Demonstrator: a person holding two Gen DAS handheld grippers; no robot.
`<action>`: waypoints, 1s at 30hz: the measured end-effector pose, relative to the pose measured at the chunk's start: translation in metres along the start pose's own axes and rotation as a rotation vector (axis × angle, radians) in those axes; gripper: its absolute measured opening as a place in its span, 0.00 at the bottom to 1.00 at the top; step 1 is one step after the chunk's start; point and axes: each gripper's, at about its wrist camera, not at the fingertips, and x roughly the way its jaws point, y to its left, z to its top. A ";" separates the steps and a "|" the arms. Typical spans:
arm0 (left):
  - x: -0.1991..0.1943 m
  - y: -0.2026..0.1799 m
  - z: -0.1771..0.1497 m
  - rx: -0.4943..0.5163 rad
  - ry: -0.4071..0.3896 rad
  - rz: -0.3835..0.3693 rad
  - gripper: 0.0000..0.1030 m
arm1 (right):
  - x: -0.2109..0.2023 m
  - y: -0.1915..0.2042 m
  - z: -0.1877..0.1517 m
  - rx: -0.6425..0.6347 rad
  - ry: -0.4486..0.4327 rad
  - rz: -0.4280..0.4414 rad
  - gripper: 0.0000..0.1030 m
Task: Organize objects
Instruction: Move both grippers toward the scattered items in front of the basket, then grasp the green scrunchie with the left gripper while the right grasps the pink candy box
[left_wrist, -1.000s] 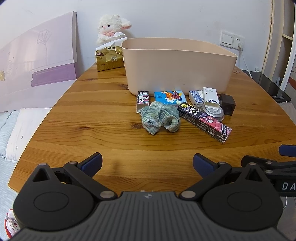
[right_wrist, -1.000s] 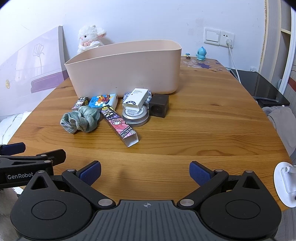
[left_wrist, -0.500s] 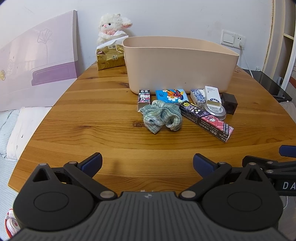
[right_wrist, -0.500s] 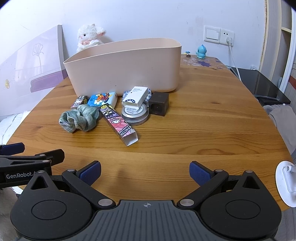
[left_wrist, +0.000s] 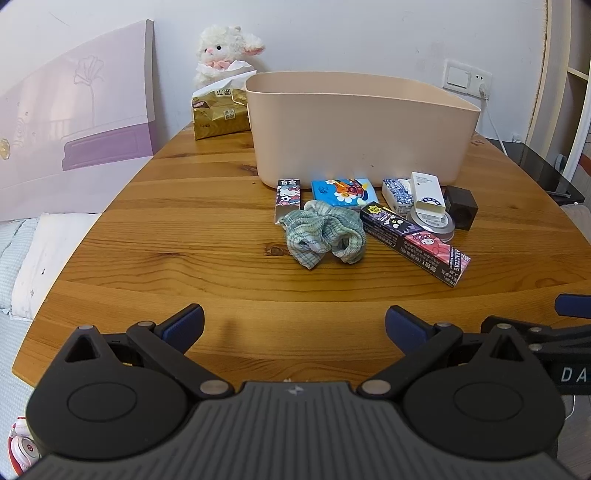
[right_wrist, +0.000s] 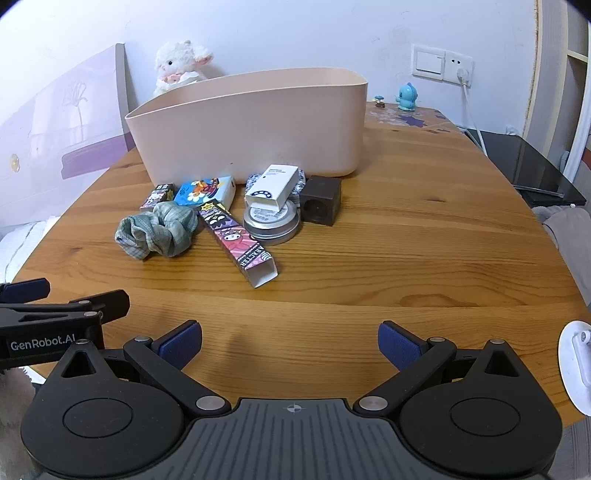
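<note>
A beige plastic bin (left_wrist: 358, 129) (right_wrist: 255, 125) stands mid-table. In front of it lie a green checked scrunchie (left_wrist: 323, 232) (right_wrist: 157, 230), a long cartoon box (left_wrist: 413, 242) (right_wrist: 236, 242), a small Hello Kitty box (left_wrist: 288, 195), a blue cartoon pack (left_wrist: 343, 190) (right_wrist: 205, 190), a white box (left_wrist: 428, 194) (right_wrist: 273, 184) on a round tin (right_wrist: 271, 225), and a dark cube (left_wrist: 460, 206) (right_wrist: 319, 205). My left gripper (left_wrist: 294, 325) and right gripper (right_wrist: 290, 341) are open and empty, near the table's front edge, well short of the pile.
A gold tissue pack (left_wrist: 219, 110) and a plush lamb (left_wrist: 221, 51) sit behind the bin at the left. A blue figurine (right_wrist: 406, 96) stands at the back right. A purple panel (left_wrist: 74, 122) leans left of the wooden table (left_wrist: 184, 229). A black side table (right_wrist: 532, 162) is at the right.
Both grippers have moved slightly forward toward the pile, so the objects look a bit larger. Both stay open and empty. No object has moved.
</note>
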 end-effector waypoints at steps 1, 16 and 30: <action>0.001 0.000 0.000 0.000 0.000 0.002 1.00 | 0.001 0.000 0.000 -0.005 0.002 0.000 1.00; 0.027 0.005 0.021 0.009 0.008 0.014 1.00 | 0.032 0.001 0.016 -0.021 0.043 0.035 0.95; 0.058 -0.005 0.045 0.075 -0.027 -0.027 1.00 | 0.060 0.014 0.037 -0.118 0.029 0.057 0.83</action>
